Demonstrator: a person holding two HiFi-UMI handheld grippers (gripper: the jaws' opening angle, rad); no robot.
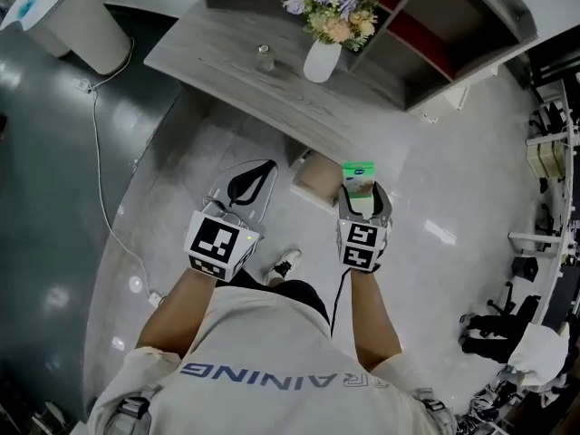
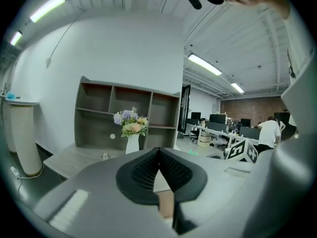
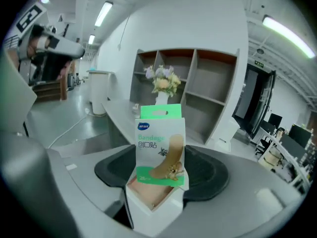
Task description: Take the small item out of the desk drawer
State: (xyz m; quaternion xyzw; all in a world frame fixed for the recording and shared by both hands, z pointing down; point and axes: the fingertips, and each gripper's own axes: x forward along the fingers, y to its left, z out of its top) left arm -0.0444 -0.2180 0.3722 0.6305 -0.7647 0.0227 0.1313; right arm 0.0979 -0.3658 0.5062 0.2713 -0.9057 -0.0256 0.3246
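Though beyond the bandage box (image 1: 358, 178), desk (image 1: 217, 57) with vase (image 1: 322, 61), shelf (image 1: 453, 34).

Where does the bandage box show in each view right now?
Head view: the bandage box is right of centre, between the right gripper's jaws.
Left gripper view: not in it.
Right gripper view: the bandage box is at centre, upright between the jaws.
Shared landmark: the vase of flowers.

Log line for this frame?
right tool: shut on bandage box, held outside drawer | left tool: shut, empty | drawer: open
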